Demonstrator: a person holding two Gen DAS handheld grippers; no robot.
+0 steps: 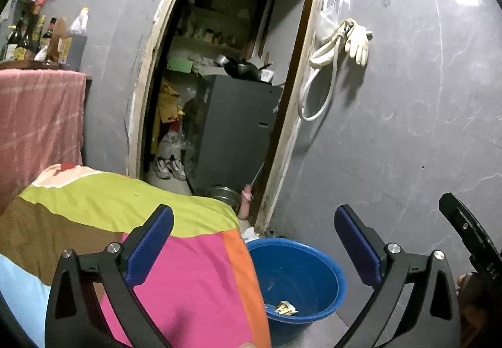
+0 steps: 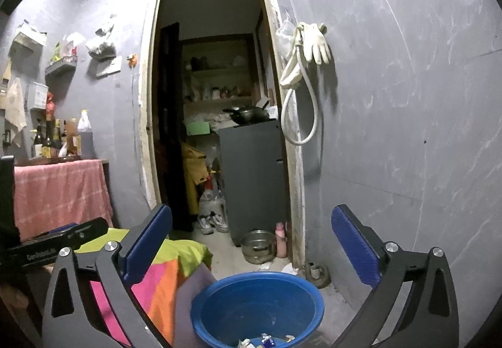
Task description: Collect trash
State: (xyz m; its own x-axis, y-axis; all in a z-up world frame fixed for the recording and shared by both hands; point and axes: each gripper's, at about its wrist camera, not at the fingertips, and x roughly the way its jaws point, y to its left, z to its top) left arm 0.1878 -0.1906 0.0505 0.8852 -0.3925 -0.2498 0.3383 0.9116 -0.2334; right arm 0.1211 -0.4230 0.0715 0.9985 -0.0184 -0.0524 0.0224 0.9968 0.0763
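Note:
A blue plastic basin (image 1: 298, 279) stands on the floor by the doorway and holds a crumpled yellow wrapper (image 1: 285, 307). In the right wrist view the basin (image 2: 257, 307) holds several small pieces of trash (image 2: 266, 340) at its bottom. My left gripper (image 1: 254, 238) is open and empty, held above the bed edge and the basin. My right gripper (image 2: 252, 238) is open and empty, above and behind the basin. The right gripper's body (image 1: 470, 241) shows at the left view's right edge.
A bed with a multicoloured sheet (image 1: 157, 222) lies left of the basin. A doorway (image 2: 219, 112) leads to a store room with a grey cabinet (image 2: 254, 178). A metal bowl (image 2: 259, 246) and pink bottle (image 2: 280, 239) stand at its sill. White gloves (image 2: 317, 40) hang on the wall.

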